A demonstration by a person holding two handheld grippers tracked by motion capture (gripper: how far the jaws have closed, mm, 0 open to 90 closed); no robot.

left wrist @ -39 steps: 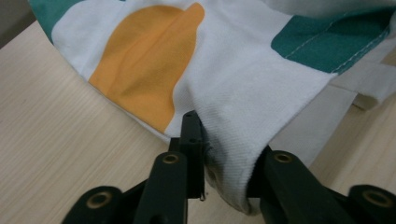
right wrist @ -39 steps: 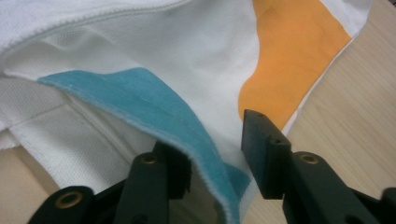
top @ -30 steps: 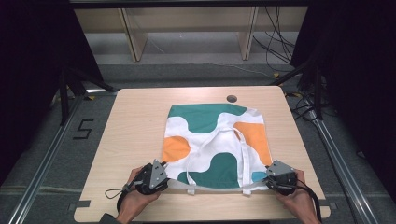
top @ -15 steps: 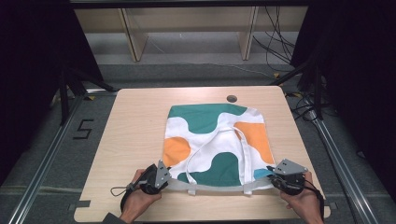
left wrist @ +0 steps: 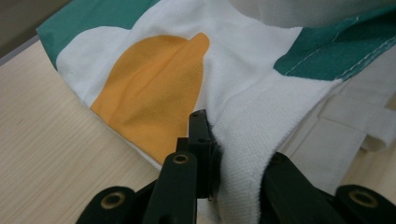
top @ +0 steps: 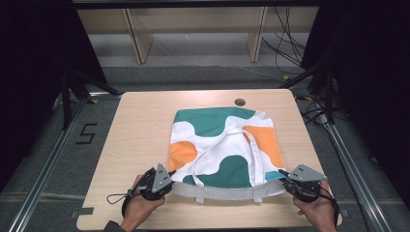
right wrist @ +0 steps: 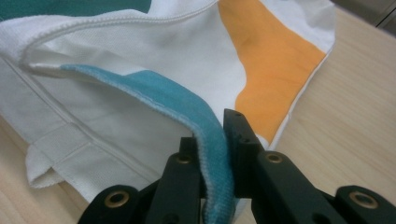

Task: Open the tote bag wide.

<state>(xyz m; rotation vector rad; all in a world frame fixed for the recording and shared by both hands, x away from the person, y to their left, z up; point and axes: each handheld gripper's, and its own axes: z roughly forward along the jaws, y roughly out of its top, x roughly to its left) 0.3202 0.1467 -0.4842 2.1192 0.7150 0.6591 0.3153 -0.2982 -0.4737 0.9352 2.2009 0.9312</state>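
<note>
Cloth bag, green, orange and white: flat on table, mouth at near edge. Left claw pinching bag's near left corner; right claw pinching near right corner hem

- Wooden table, light grain, round dark grommet near its far edge.
- Floor marking "5" left of table.
- Wooden shelving behind.
- Cables on floor, far right.
</note>
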